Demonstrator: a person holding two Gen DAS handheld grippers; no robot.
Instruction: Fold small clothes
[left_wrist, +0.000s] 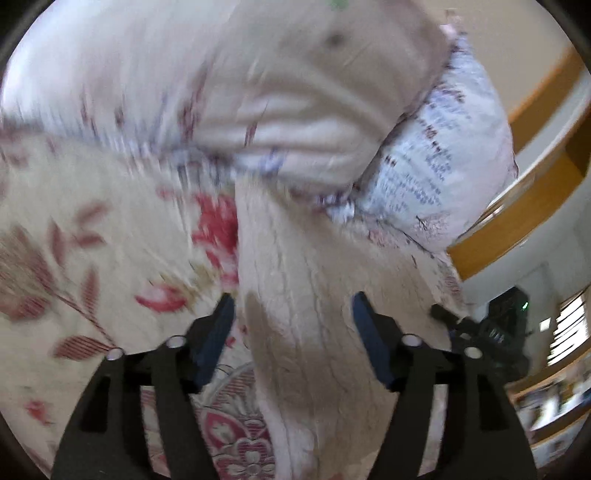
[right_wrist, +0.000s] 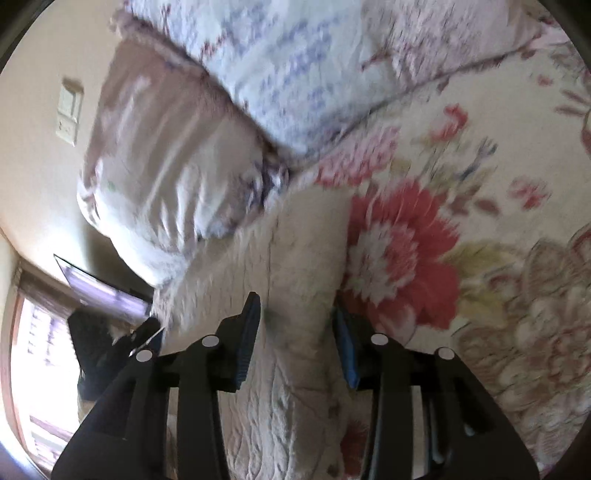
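A cream knitted garment (left_wrist: 303, 277) lies as a long folded strip on the floral bedspread (left_wrist: 92, 240). It runs from the near edge toward the pillows. My left gripper (left_wrist: 292, 299) stands open wide over it, and the strip passes between the blue pads without being pinched. In the right wrist view the same garment (right_wrist: 295, 258) fills the gap of my right gripper (right_wrist: 296, 302). Those jaws are narrower but open, with the pads beside the cloth's edges. The picture is blurred, so the folds are hard to make out.
Two pillows (left_wrist: 295, 92) (left_wrist: 443, 166) lie at the head of the bed, just beyond the garment's far end. A wooden shelf (left_wrist: 535, 206) stands to the right of the bed. The right wrist view shows a bright window (right_wrist: 37, 332), a dark screen (right_wrist: 103, 288) and a wall switch (right_wrist: 68, 110).
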